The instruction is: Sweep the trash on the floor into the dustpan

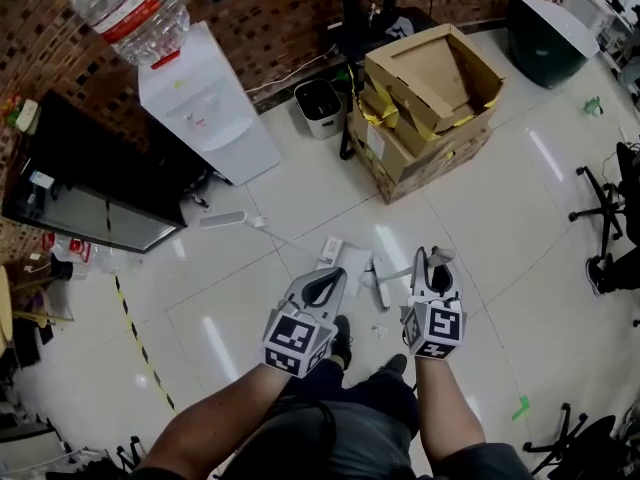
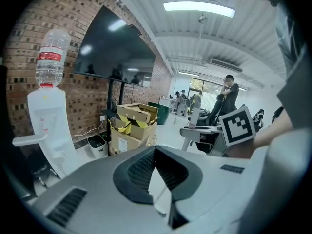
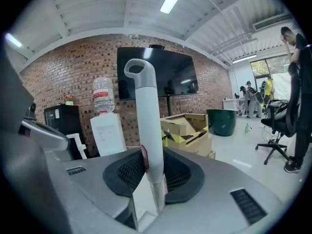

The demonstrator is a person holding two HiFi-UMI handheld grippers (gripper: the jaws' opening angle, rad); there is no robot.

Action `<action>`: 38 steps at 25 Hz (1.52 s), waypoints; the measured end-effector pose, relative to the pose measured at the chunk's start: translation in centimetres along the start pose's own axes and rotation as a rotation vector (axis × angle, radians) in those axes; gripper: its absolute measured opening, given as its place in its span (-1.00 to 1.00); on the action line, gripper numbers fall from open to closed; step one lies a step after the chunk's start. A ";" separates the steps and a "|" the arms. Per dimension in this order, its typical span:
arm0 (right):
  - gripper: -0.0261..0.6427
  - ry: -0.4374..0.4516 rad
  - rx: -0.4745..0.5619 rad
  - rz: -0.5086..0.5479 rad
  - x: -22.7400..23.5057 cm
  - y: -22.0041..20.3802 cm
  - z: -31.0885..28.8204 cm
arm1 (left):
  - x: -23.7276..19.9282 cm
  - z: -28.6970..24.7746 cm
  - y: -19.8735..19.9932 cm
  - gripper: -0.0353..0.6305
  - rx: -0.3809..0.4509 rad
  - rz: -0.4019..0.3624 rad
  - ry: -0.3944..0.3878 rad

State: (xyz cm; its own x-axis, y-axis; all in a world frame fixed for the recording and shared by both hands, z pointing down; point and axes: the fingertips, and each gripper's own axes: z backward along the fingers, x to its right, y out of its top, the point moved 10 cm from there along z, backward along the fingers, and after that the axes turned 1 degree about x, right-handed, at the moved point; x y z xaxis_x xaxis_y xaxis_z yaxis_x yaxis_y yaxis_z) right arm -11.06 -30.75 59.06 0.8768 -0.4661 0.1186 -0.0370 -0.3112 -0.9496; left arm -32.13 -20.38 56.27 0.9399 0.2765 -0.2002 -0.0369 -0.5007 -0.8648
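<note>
My right gripper (image 1: 432, 276) (image 3: 148, 179) is shut on an upright white handle (image 3: 146, 126) with a hanging loop at its top. Below it the white dustpan (image 1: 352, 268) rests on the tiled floor. My left gripper (image 1: 322, 286) (image 2: 158, 189) has its jaws closed on a thin pole (image 1: 290, 243). The pole runs away to a white broom head (image 1: 222, 219) (image 2: 29, 139) near the water dispenser. Small white scraps of trash (image 1: 378, 330) lie on the floor between my grippers, just ahead of my feet. More white scraps (image 1: 331, 247) lie beside the dustpan.
A white water dispenser (image 1: 205, 103) and a dark screen (image 1: 90, 183) stand at the left by the brick wall. A small bin (image 1: 320, 106) and stacked cardboard boxes (image 1: 425, 113) stand ahead. Office chairs (image 1: 605, 213) are at the right.
</note>
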 end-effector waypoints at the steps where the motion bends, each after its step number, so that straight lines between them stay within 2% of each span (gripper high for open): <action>1: -0.60 0.016 0.000 -0.003 -1.1 0.2 -0.7 | -0.6 0.4 0.0 -0.88 0.004 -0.009 0.008; 7: -0.60 0.113 -0.007 -0.010 -7.0 1.2 -4.1 | -3.2 2.4 -0.4 -0.88 0.016 0.028 0.051; 10: -0.60 0.130 -0.014 -0.013 -8.3 1.5 -4.1 | -3.9 3.5 -0.3 -0.88 0.035 0.040 0.072; 13: -0.60 0.121 -0.023 -0.010 -7.8 1.7 -3.2 | -4.0 4.0 0.1 -0.88 0.051 0.048 0.072; 16: -0.61 0.064 -0.022 -0.024 -5.6 2.4 -1.1 | -3.1 4.0 0.8 -0.88 0.063 0.049 0.042; 19: -0.61 0.051 0.020 -0.057 -3.5 3.9 1.7 | -1.5 4.0 1.7 -0.88 0.077 0.007 0.005; 23: -0.60 0.049 0.101 -0.031 -1.4 7.8 5.9 | 1.5 4.0 4.4 -0.88 0.094 -0.165 -0.023; 25: -0.61 0.007 0.116 -0.021 -0.1 9.7 8.3 | 3.2 4.1 6.2 -0.88 0.129 -0.192 -0.052; 29: -0.61 -0.008 0.154 0.037 2.8 13.6 14.5 | 7.9 4.0 9.4 -0.88 0.192 -0.204 -0.073; 31: -0.61 0.000 0.149 0.057 4.9 15.5 17.7 | 10.7 3.7 11.2 -0.88 0.236 -0.182 -0.067; 34: -0.61 -0.021 0.154 0.054 8.3 17.4 22.5 | 15.0 3.8 13.4 -0.88 0.273 -0.145 -0.084; 38: -0.61 -0.033 0.218 0.047 13.6 19.6 28.8 | 21.7 4.3 15.1 -0.88 0.300 -0.151 -0.092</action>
State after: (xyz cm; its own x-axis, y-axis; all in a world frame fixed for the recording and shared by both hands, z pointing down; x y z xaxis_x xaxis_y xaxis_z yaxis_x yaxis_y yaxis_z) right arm 13.90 -19.34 33.71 0.8917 -0.4476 0.0671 0.0236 -0.1020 -0.9945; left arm -13.71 -18.42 36.90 0.9085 0.4083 -0.0886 -0.0108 -0.1890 -0.9819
